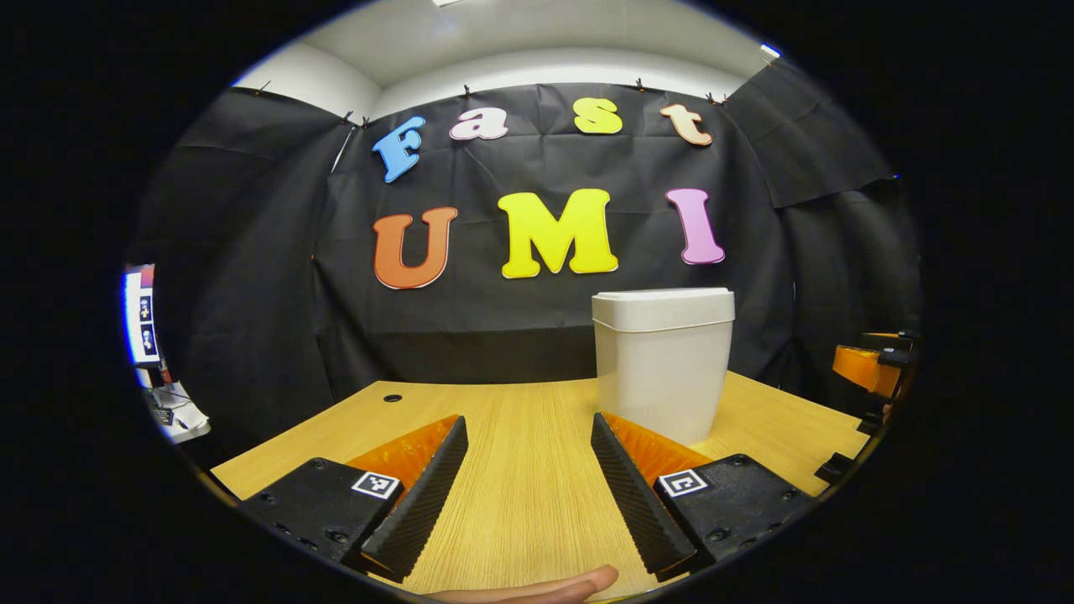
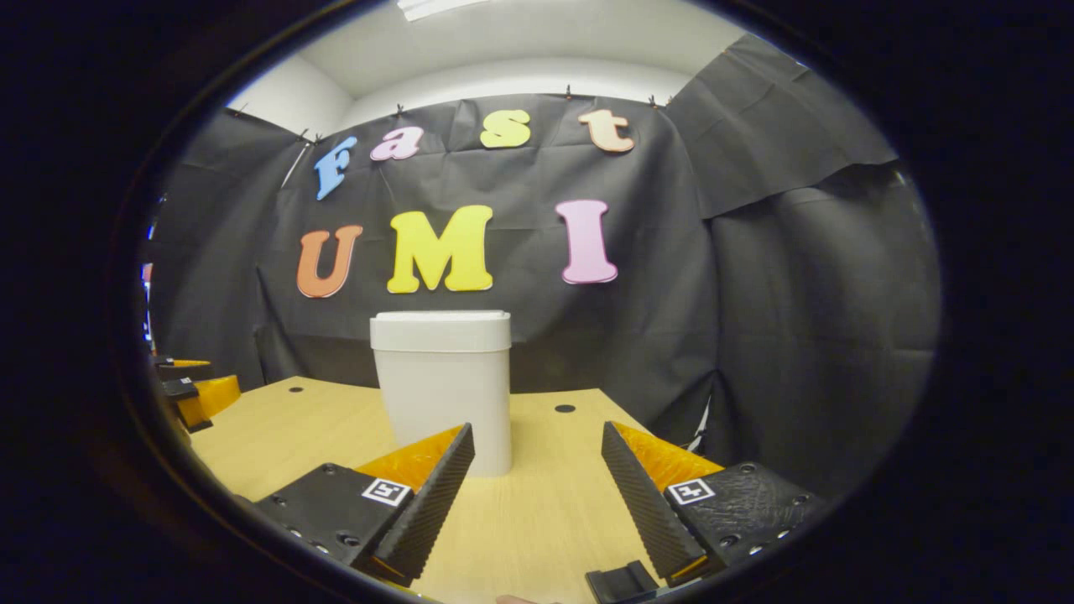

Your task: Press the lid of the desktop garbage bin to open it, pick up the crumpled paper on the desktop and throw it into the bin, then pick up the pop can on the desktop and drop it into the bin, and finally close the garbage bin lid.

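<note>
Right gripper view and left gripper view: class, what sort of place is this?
Probably a staged recording booth, not a home: black cloth wall all round, a bare wooden desk, one closed white bin between two open handheld grippers.

The bin (image 1: 663,365), right of centre in the left gripper view, is plain off-white, its lid (image 1: 663,309) a shade brighter than the body. The table (image 1: 529,470) across the lower frame is pale yellow wood with fine straight grain and a small dark round hole (image 1: 393,398) at its left. In the right gripper view the bin (image 2: 443,390) shows the same off-white, and the table (image 2: 537,520) the same grain, with two dark holes.
</note>
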Demonstrator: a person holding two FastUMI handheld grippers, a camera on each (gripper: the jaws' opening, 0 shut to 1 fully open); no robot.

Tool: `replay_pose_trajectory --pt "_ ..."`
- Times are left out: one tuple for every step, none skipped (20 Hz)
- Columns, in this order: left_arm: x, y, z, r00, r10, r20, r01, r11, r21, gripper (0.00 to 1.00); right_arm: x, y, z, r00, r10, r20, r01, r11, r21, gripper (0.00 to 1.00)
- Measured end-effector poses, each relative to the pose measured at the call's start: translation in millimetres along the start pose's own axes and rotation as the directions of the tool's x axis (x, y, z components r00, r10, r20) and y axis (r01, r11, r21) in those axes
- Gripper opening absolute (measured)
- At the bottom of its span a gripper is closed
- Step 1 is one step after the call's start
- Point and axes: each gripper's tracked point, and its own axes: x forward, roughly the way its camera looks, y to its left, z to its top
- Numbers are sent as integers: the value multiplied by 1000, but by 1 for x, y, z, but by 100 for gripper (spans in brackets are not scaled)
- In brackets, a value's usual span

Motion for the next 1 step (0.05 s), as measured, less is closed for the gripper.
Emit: replay_pose_trajectory --pt "0 2 2 1000 11 9 -11 1000 -7 96 2 -2 0 1000 1 2 -1 1000 0 95"
